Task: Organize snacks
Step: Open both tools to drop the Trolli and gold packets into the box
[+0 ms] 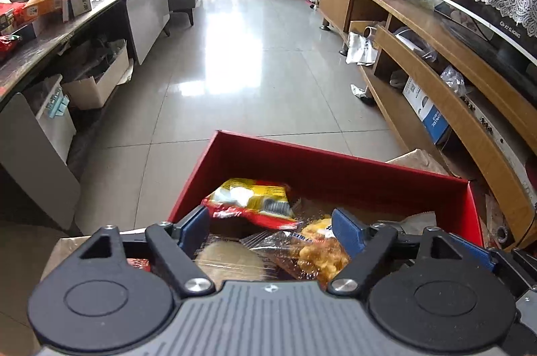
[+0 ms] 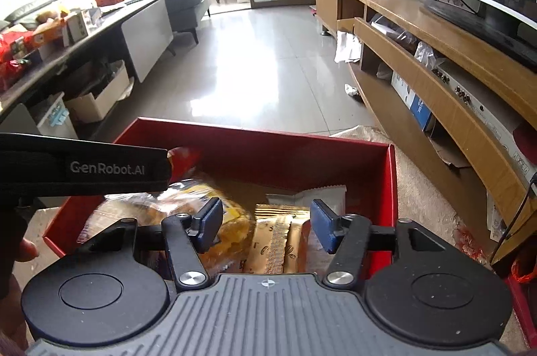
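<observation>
A red box point(image 1: 319, 168) holds loose snacks. My left gripper point(image 1: 270, 230) hangs open over it, its blue pads apart and touching nothing. Under it lie a yellow-and-red packet point(image 1: 255, 198), a clear bag of yellow fried snacks point(image 1: 315, 250) and a pale round cake in clear wrap point(image 1: 228, 262). In the right wrist view the red box point(image 2: 268, 148) sits below my right gripper point(image 2: 266, 226), also open. Gold sachets point(image 2: 278, 238) lie beneath its gap, a white packet point(image 2: 315, 195) beyond them. The left gripper's black body point(image 2: 100, 169) crosses at the left.
A wooden TV cabinet point(image 1: 436, 54) with a television runs along the right. A low dark table point(image 1: 50, 37) piled with boxes and snacks stands at the left, cartons beneath it. Tiled floor point(image 1: 241, 60) stretches ahead to a sofa and a chair. A person's hand point(image 2: 23, 250) shows at the left edge.
</observation>
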Action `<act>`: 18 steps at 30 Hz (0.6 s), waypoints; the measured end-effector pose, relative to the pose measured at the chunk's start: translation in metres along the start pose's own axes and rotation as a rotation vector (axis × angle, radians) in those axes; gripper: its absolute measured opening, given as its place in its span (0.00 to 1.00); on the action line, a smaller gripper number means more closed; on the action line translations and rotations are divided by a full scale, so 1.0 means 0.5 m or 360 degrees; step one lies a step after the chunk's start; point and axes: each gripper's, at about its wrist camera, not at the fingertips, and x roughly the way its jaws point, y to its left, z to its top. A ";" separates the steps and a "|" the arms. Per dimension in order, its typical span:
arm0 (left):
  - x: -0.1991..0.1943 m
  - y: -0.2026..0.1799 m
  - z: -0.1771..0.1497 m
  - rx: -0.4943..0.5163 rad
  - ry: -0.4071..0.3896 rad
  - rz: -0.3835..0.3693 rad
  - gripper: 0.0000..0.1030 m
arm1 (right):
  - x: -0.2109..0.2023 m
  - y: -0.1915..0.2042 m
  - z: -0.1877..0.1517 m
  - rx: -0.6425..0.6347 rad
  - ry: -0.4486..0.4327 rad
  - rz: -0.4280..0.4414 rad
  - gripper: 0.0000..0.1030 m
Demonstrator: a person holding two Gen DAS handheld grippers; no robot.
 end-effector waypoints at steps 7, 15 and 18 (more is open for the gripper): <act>-0.036 0.012 0.002 -0.0039 -0.0010 0.0002 0.76 | -0.024 -0.009 0.004 0.0021 -0.0041 -0.0019 0.64; -0.086 0.009 -0.007 0.0004 -0.0025 0.0022 0.76 | -0.055 -0.010 0.004 0.0018 -0.0049 -0.0044 0.64; -0.105 0.012 -0.016 0.0015 -0.0029 0.0026 0.76 | -0.068 -0.013 0.005 0.0035 -0.0045 -0.0031 0.65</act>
